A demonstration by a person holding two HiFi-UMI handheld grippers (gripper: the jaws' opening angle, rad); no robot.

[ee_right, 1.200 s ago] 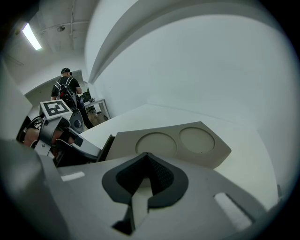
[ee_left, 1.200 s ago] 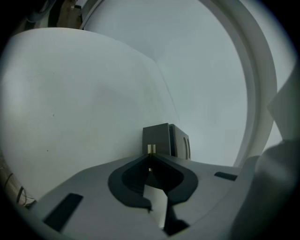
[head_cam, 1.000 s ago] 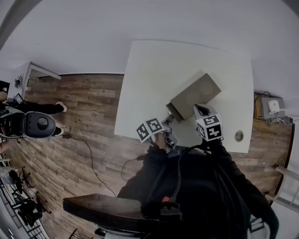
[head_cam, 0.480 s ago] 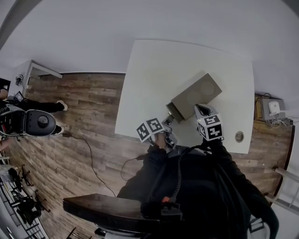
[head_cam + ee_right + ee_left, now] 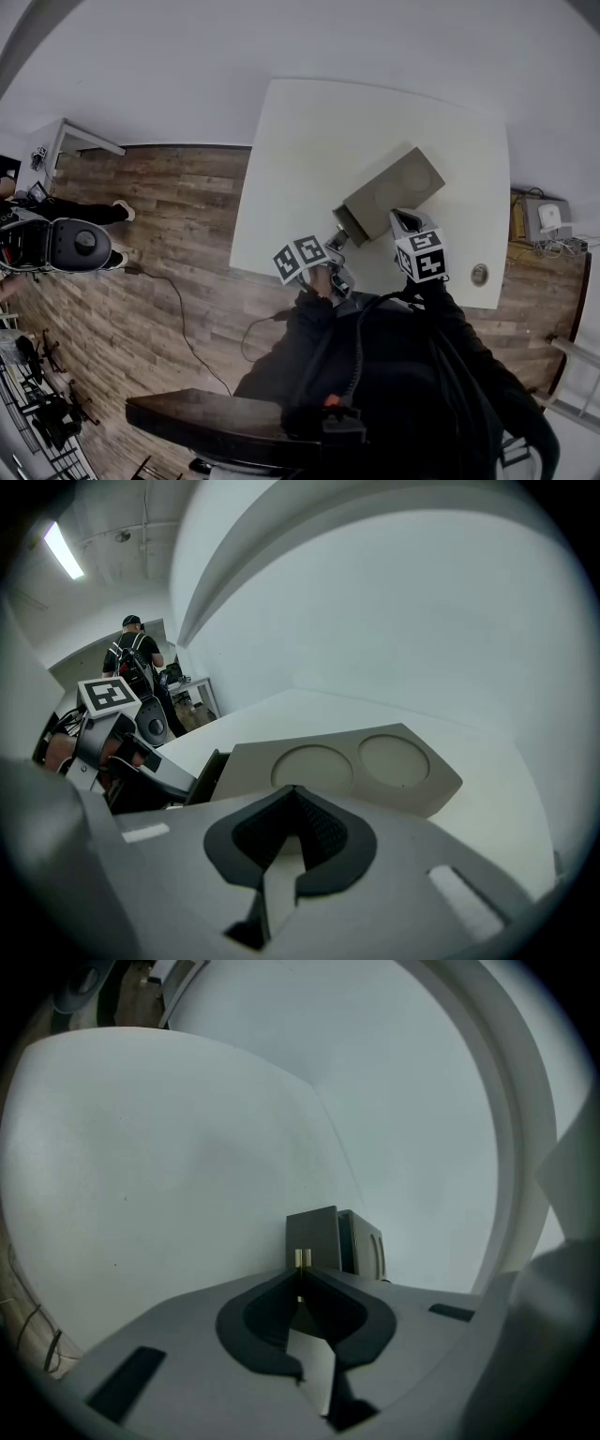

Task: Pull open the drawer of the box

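Where the room extends to the left of the tabletop, the floor [image 5: 159, 253] is matte wood-grain planking, and a thin dark cable [image 5: 183, 319] trails across it. A person [image 5: 131, 663] stands in the far background of the right gripper view. The tabletop [image 5: 309, 159] is a smooth, plain white slab with rounded corners, set against a pale, untextured wall [image 5: 187, 56].

The left tool [image 5: 337, 240] reaches in from the near edge. Its jaws are clenched on a small brass-coloured knob [image 5: 300, 1258] on the drawer [image 5: 345, 225] front. The drawer is a flat dark-grey panel and stands slightly out from the box [image 5: 392, 190], with a dark gap showing behind it.

The box is a low, matte grey-tan block lying at an angle near the middle of the tabletop. Its top carries two shallow circular recesses [image 5: 314, 766] side by side.

The right tool [image 5: 401, 222] is at the near corner of the box, jaws pressed together with nothing between them. Contact with the box top cannot be confirmed.

Further right, a small round fitting [image 5: 479, 274] sits in the tabletop near its edge.
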